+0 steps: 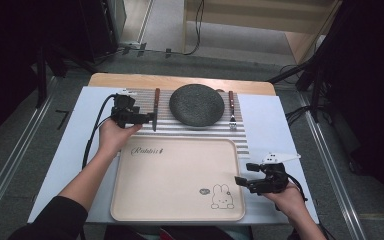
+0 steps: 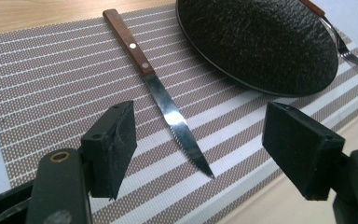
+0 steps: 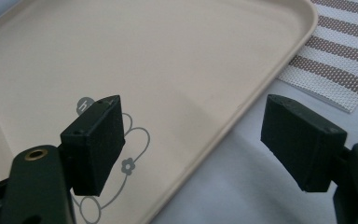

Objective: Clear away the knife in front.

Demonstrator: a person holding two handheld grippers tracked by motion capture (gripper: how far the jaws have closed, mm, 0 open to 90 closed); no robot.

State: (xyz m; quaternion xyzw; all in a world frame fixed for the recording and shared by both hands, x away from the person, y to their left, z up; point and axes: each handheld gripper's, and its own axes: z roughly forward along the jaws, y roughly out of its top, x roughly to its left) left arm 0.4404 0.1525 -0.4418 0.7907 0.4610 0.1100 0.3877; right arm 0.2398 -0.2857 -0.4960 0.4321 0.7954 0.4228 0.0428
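Striped placemat [image 2: 51,79] runs under the plate [image 2: 261,42], its edge cropped; both claws, left [image 2: 205,149] and right [image 3: 191,144], gape, pinching nothing.

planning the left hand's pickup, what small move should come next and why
Probably lower the left hand-held gripper onto the knife and close. Its jaws stand open, straddling the blade on the striped placemat, empty, with the beige tray nearby.
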